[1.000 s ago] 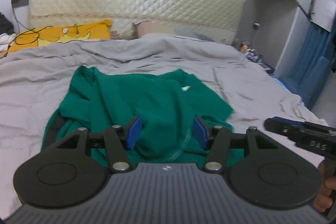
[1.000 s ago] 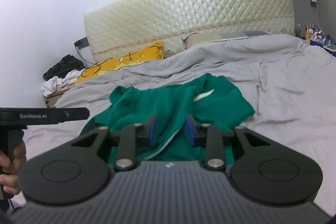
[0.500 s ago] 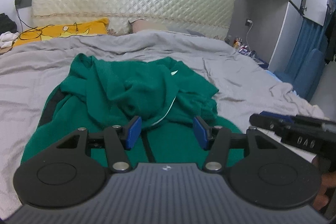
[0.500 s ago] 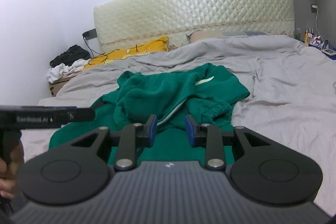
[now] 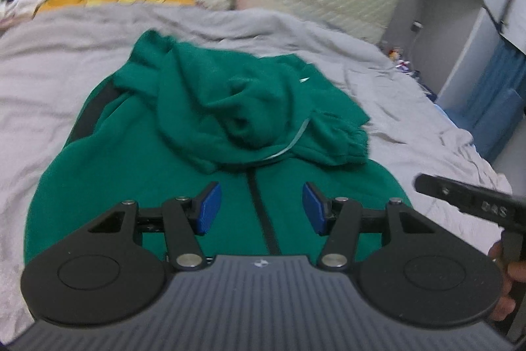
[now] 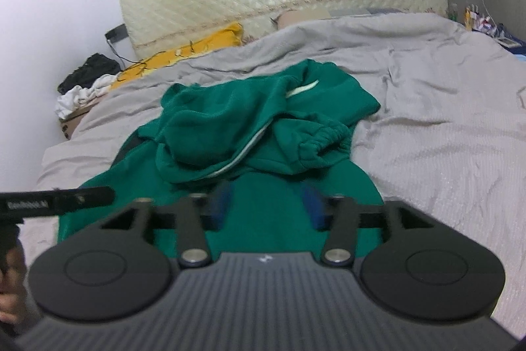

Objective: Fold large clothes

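Green jacket (image 5: 184, 153) bunched on grey bedsheet (image 5: 49, 61); yellow pillow (image 6: 197, 51) beyond.

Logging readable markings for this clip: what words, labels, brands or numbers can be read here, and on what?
"DAS": on the right gripper body, seen from the left wrist; blurred, uncertain.
"GenRobot.AI": on the left gripper body, seen from the right wrist; blurred, first letter uncertain.
White mark on the green jacket: no text legible.

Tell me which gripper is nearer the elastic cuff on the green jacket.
Right, by a hedged margin. The right gripper sits just below the cuff; the left gripper lies farther to its left.
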The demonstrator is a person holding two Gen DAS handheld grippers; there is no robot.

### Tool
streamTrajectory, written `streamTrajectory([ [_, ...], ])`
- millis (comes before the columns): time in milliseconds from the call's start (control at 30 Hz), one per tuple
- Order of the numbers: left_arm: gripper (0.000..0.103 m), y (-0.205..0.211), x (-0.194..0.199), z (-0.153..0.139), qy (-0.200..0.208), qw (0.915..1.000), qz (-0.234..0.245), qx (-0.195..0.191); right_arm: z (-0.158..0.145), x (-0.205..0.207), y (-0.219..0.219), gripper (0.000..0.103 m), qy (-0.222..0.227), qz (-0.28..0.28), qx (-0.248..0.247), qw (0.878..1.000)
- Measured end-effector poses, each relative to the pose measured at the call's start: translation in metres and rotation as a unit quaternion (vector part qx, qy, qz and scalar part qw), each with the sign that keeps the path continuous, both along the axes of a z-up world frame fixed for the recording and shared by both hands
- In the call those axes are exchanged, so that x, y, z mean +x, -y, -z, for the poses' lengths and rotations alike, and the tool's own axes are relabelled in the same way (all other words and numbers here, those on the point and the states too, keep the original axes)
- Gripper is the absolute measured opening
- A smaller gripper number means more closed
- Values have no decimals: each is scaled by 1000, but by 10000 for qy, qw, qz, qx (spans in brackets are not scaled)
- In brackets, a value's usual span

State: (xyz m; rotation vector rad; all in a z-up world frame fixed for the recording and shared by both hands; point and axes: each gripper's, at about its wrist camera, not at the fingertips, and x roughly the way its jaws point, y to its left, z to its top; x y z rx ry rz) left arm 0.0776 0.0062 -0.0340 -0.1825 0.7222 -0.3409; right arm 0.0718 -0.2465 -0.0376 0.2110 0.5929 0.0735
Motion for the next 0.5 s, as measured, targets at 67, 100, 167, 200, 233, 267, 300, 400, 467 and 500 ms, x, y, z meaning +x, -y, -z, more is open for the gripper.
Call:
streamTrajectory([
  [67, 61, -13, 10, 0, -149, 9998, -134, 0, 2, 3, 3, 78, -50, 83, -15, 10000],
  [100, 62, -22, 16, -1, -224, 9995, -221, 29, 3, 6, 6, 82, -92, 143, -32, 9999],
  [167, 64, -39, 25, -4, -362, 9985, -404, 60, 6, 11, 11, 83, -226, 351, -91, 9991],
  [200, 67, -50, 29, -4, -427, 9979, -494, 59, 8, 16, 16, 83, -316, 475, -106, 9983],
  [233, 70, -59, 33, -6, -477, 9972, -575, 64, 11, 21, 22, 84, -422, 610, -80, 9972],
  [267, 73, -68, 37, -6, -540, 9962, -673, 68, 15, 25, 29, 85, -544, 755, -20, 9957],
  [300, 78, -79, 41, -6, -633, 9949, -779, 64, 18, 29, 36, 85, -647, 877, 43, 9940],
  [400, 80, -105, 52, 2, -937, 9895, -1100, 25, 30, 38, 61, 86, -988, 1410, 236, 9848],
  [467, 81, -121, 58, 12, -1149, 9850, -1287, -34, 37, 40, 77, 86, -1138, 1641, 506, 9785],
  [500, 82, -130, 64, 19, -1343, 9805, -1430, -97, 41, 41, 83, 86, -1213, 1716, 668, 9754],
])
